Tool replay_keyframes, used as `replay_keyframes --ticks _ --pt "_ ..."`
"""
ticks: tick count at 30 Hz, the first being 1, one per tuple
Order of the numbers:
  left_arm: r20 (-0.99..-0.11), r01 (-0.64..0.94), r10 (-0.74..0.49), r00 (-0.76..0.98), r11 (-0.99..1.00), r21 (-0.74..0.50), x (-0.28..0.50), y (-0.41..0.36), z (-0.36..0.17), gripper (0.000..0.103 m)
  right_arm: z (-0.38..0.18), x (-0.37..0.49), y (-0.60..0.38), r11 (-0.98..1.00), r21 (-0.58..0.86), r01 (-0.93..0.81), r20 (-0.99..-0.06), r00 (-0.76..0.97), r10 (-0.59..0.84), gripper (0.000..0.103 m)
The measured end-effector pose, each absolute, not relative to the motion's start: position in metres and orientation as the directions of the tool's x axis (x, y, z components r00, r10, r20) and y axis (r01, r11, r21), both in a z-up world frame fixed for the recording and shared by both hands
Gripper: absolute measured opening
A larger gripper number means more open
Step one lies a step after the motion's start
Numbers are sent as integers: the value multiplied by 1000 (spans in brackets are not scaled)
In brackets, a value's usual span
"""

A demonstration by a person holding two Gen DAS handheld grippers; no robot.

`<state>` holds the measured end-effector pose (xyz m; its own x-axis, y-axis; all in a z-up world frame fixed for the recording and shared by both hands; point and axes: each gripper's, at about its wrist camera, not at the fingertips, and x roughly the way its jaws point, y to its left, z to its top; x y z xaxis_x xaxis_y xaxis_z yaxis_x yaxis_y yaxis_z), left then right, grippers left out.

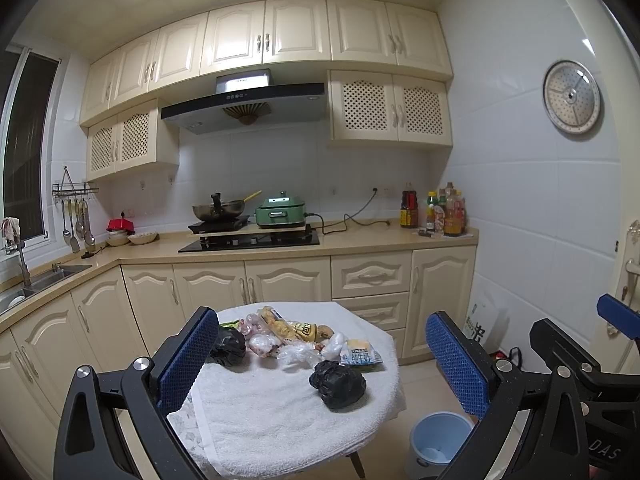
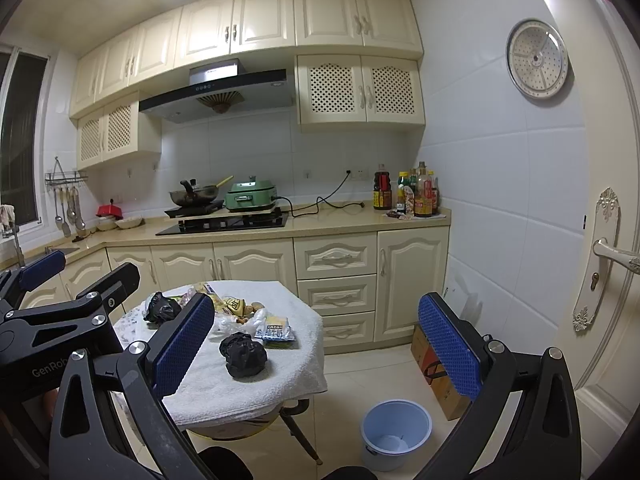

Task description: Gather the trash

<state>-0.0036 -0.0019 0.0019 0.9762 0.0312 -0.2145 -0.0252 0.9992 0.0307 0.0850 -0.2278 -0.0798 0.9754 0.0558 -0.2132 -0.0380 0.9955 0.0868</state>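
Observation:
A small round table with a white towel point(image 1: 264, 412) holds a pile of trash. A crumpled black bag point(image 1: 338, 384) lies nearest; it also shows in the right wrist view point(image 2: 243, 355). A second black bag point(image 1: 228, 346) lies at the left. Snack wrappers point(image 1: 288, 328), clear plastic point(image 1: 300, 354) and a blue-white packet point(image 1: 362, 354) lie behind. A light blue bin point(image 2: 396, 428) stands on the floor right of the table. My left gripper point(image 1: 322, 364) is open and empty above the table's near edge. My right gripper point(image 2: 316, 344) is open and empty, to the right of the left one.
Cream kitchen cabinets and a counter with a stove point(image 1: 250, 240), wok, green cooker and sauce bottles point(image 1: 436, 212) run behind the table. A cardboard box point(image 2: 440, 376) stands by the right wall. A door with a handle point(image 2: 612, 256) is at the far right.

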Motion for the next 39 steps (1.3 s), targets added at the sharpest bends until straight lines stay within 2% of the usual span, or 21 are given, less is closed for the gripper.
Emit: replay_keyframes --ticks 39 --pt "-213 -58 58 975 998 9 -9 5 1 102 -83 94 -225 989 108 -98 -213 970 119 103"
